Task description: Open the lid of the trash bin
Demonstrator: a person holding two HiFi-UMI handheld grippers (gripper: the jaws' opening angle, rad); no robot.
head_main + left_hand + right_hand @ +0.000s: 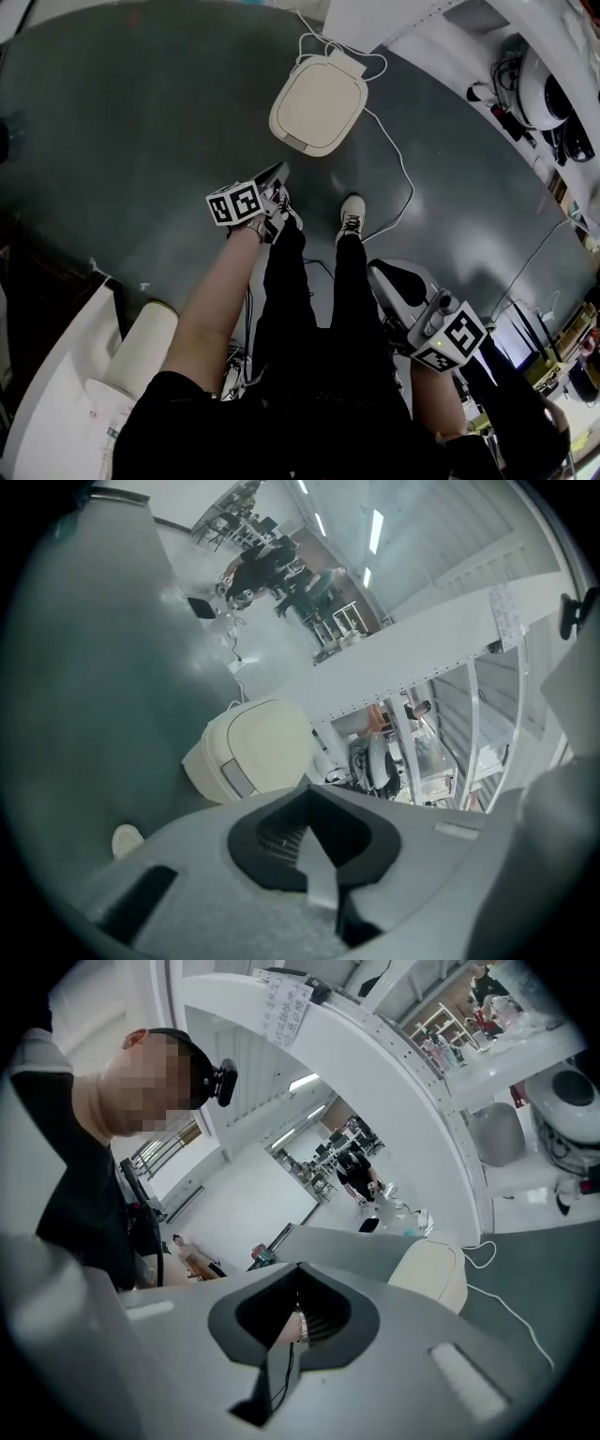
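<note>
The cream rounded-square plastic trash bin (319, 103) sits just far-right of the clenched, empty left tongs (279, 172), which are nearer it than the clenched, empty right tongs (378, 272).

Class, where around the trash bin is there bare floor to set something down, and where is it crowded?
Bare floor spreads left of the trash bin, down to the left gripper. More lies right of the cable. Crowded: behind the bin, where cable coils, and by the shoes.
</note>
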